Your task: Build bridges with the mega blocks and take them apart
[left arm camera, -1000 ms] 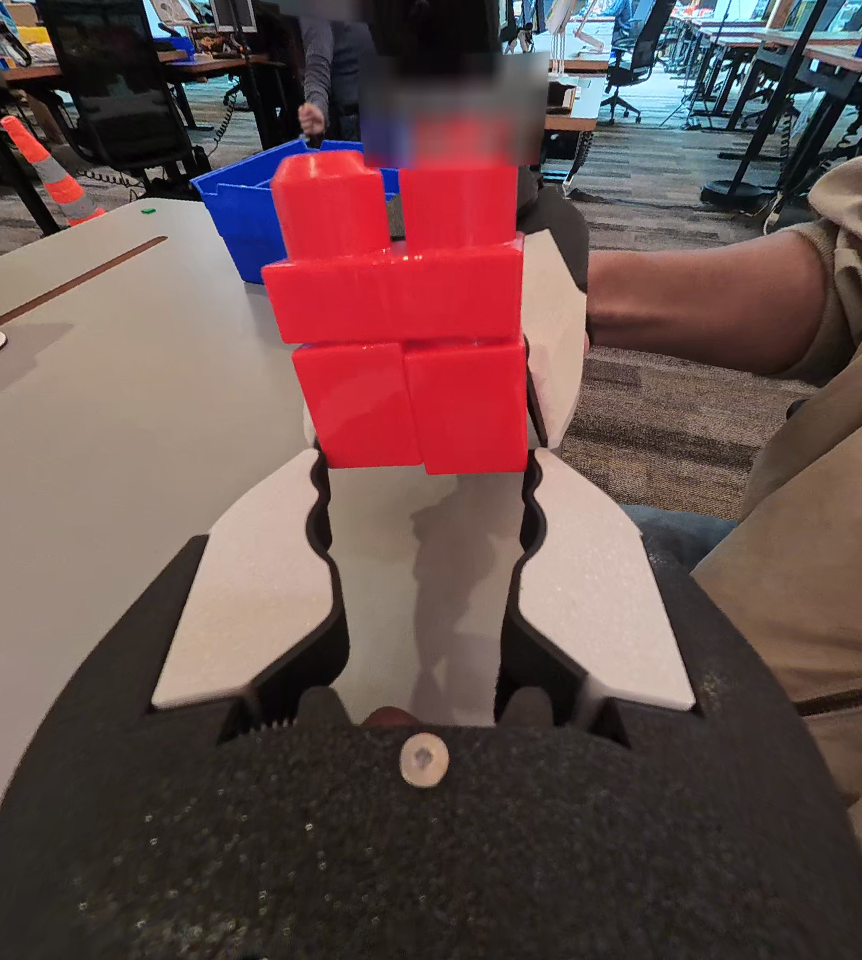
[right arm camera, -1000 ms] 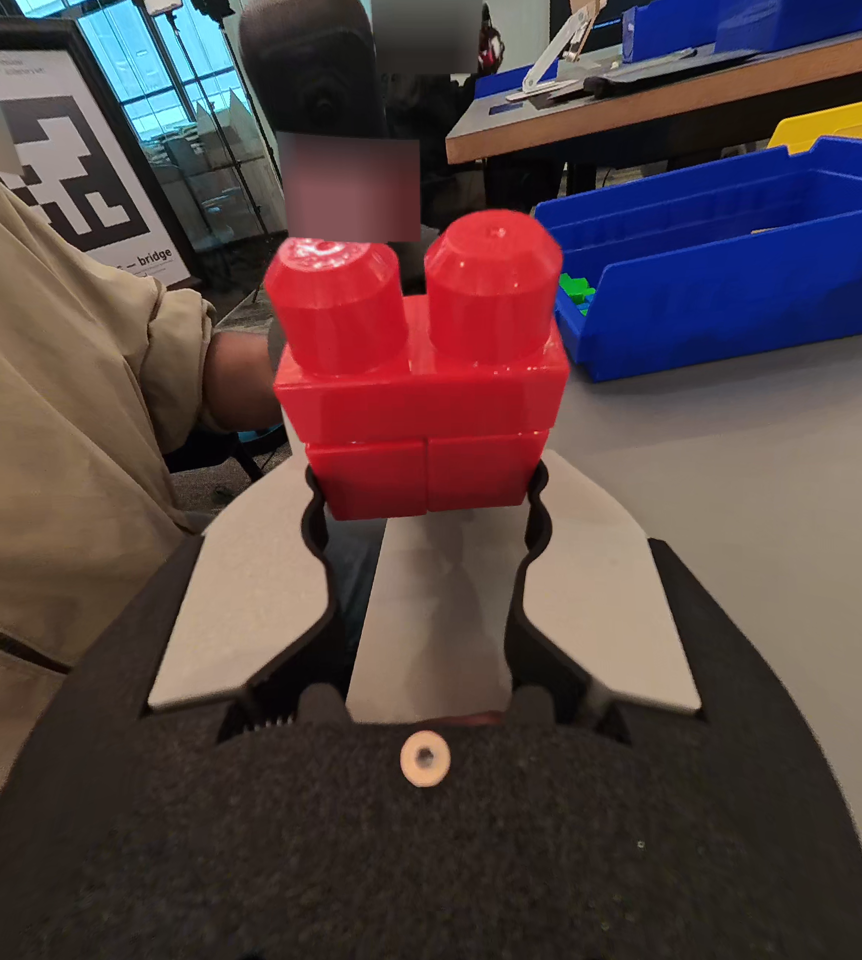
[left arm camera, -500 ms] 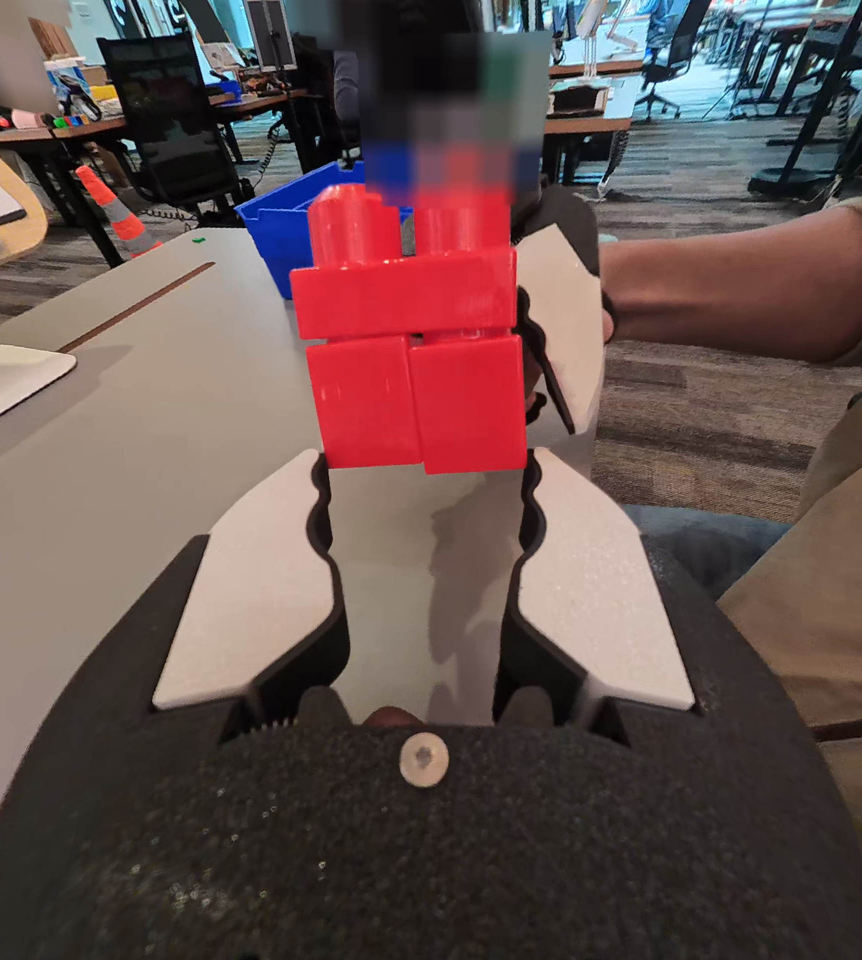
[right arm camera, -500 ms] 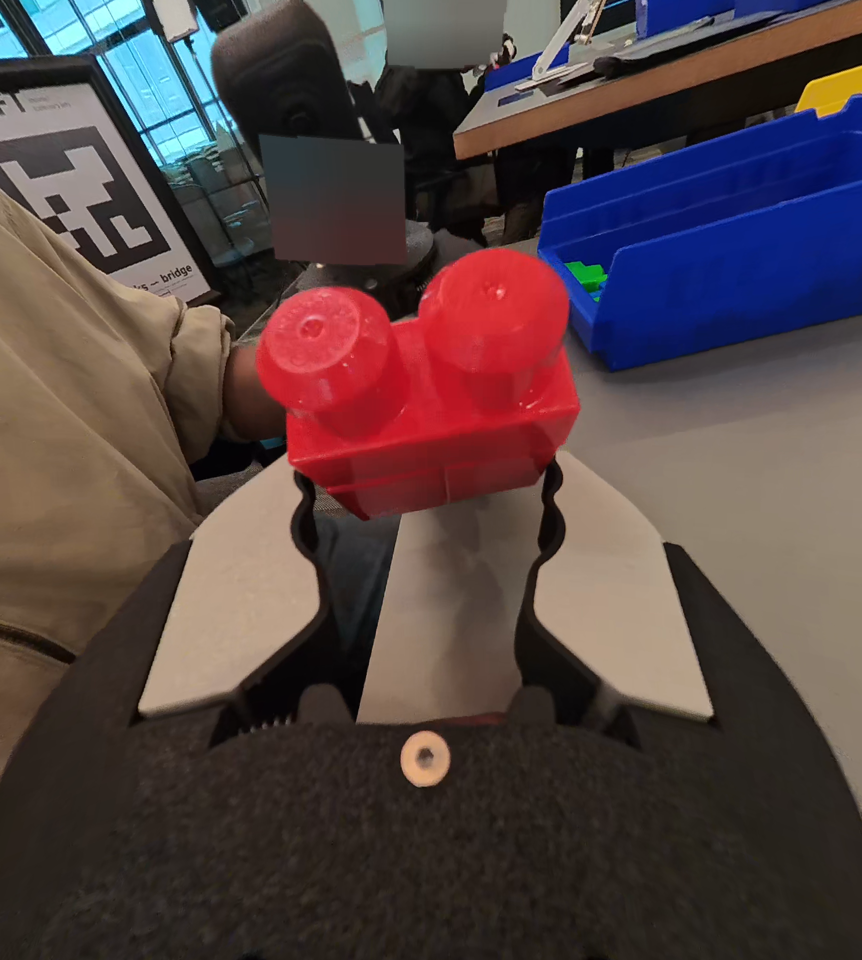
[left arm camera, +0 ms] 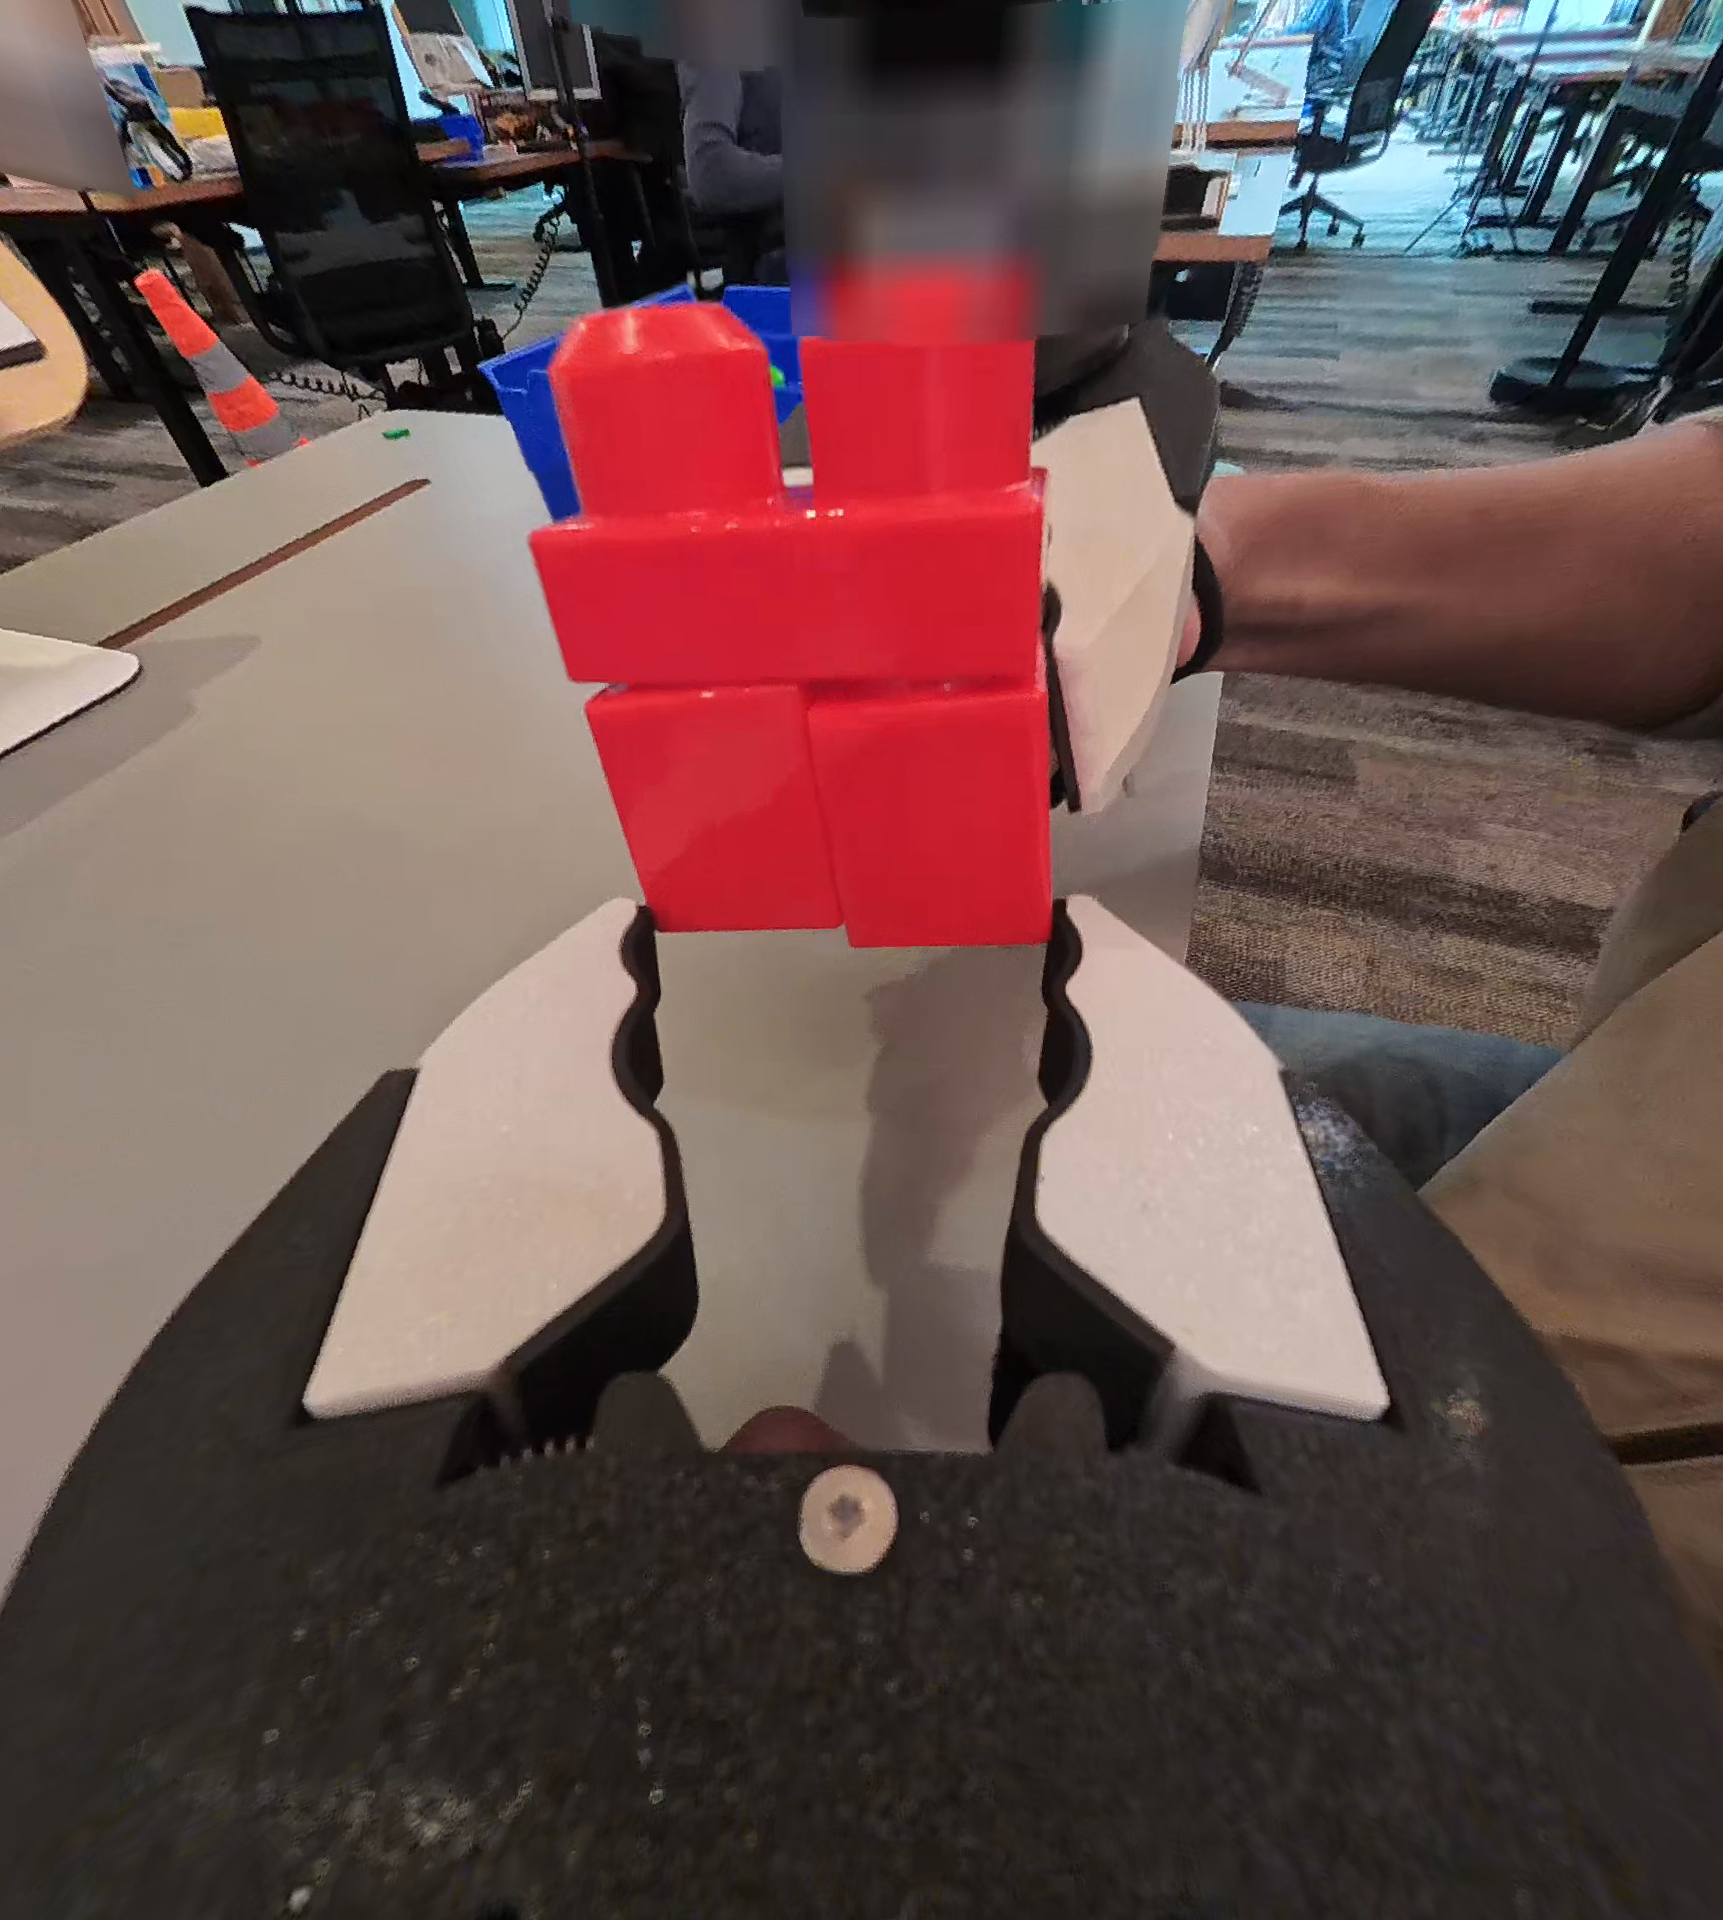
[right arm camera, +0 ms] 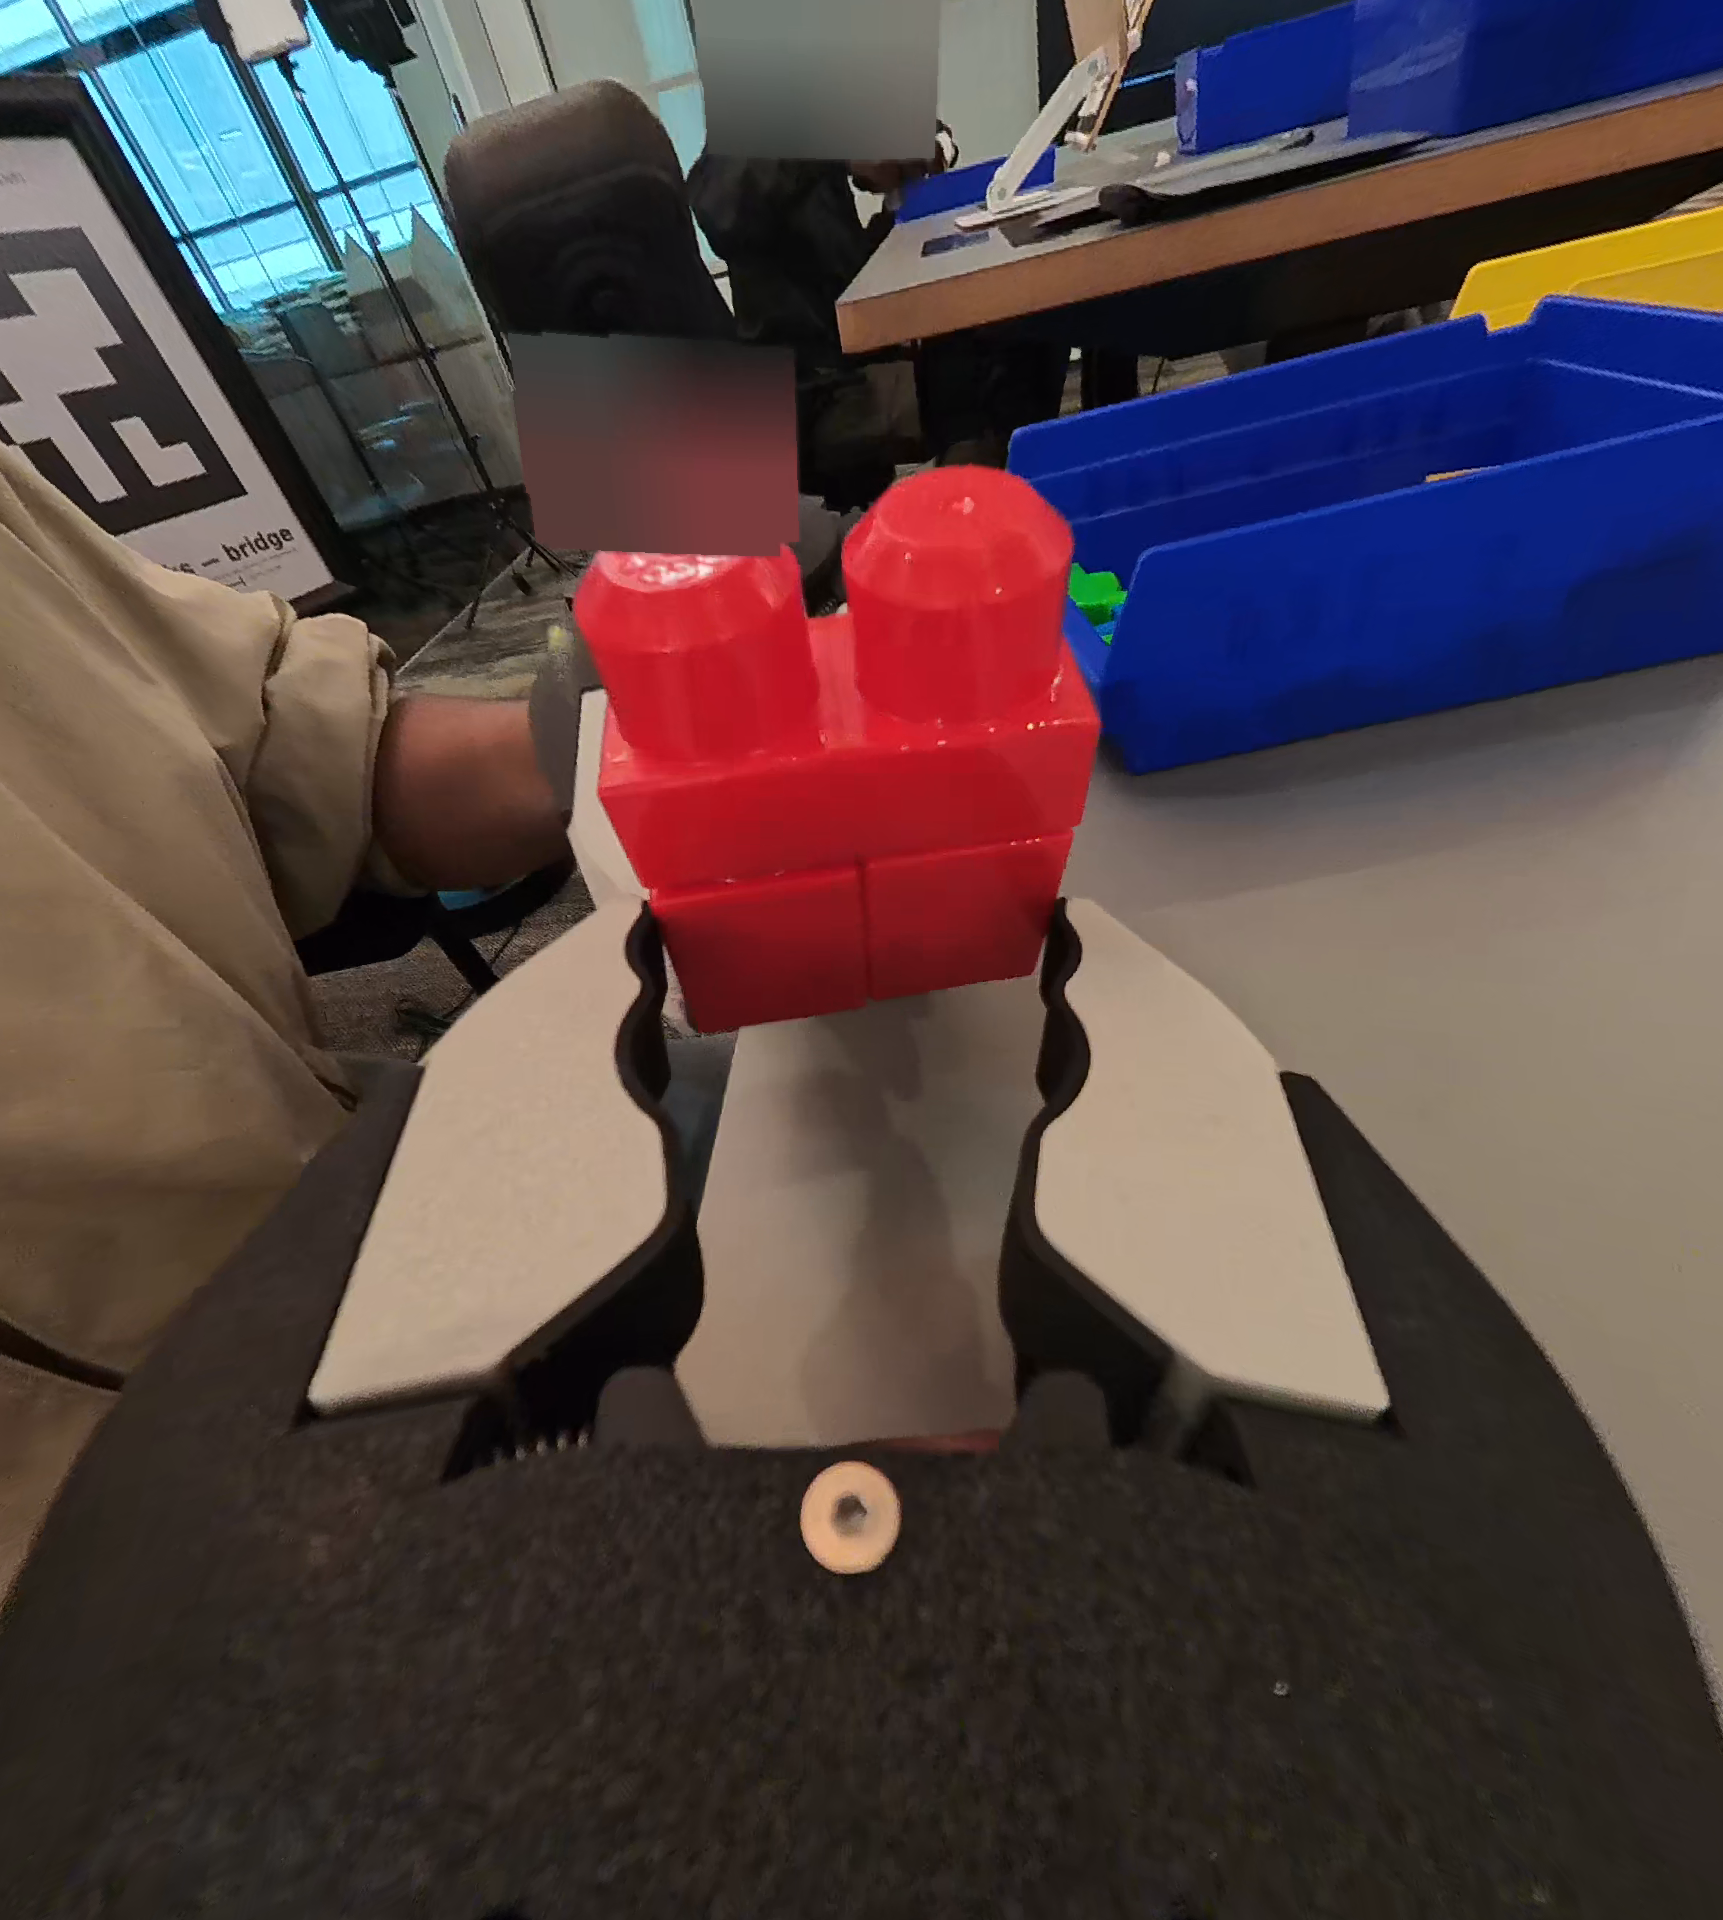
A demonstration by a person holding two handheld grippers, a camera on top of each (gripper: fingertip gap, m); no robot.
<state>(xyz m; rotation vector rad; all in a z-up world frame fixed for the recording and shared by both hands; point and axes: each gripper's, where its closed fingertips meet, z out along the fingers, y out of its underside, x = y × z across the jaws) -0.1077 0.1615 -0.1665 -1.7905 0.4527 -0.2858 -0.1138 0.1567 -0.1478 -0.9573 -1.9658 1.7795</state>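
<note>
The left gripper (left arm camera: 846, 920) and right gripper (right arm camera: 846, 920) both clamp one red block stack (left arm camera: 805, 634), held above the grey table (left arm camera: 213, 935). One blue bin (right arm camera: 1459, 540) sits behind the stack, a yellow bin (right arm camera: 1667, 255) beyond it.

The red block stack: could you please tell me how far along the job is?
Done: no bridge stands on the table in view; green blocks lie in the blue bin. In hand: left gripper and right gripper are both shut on the joined red block stack. Left: pulling it apart, probably.
</note>
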